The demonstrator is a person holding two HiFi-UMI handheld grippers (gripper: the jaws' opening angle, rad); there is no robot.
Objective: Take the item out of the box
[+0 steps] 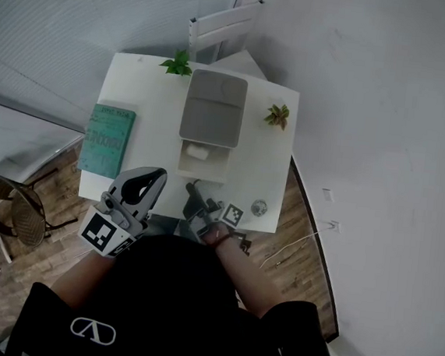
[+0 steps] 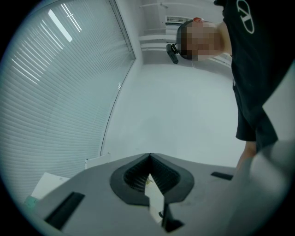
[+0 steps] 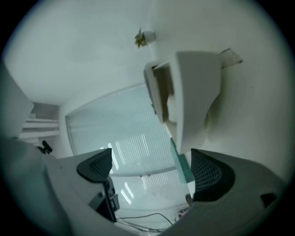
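An open box (image 1: 205,166) stands mid-table, its grey lid (image 1: 214,106) folded back. A small white item (image 1: 196,153) lies inside it. My right gripper (image 1: 197,198) hovers at the table's near edge, just in front of the box, jaws open and empty. In the right gripper view the box (image 3: 193,92) appears tilted ahead of the right gripper (image 3: 152,170), with the white item (image 3: 173,105) showing in its opening. My left gripper (image 1: 153,178) is raised at the near left of the box. The left gripper (image 2: 150,159) points at wall and blinds, tips together with nothing between them.
A green book (image 1: 107,140) lies on the white table (image 1: 150,112) to the left. Two small plants (image 1: 177,63) (image 1: 277,114) flank the lid. A small round object (image 1: 259,208) sits near the front right corner. A wicker chair (image 1: 12,212) stands on the floor at left.
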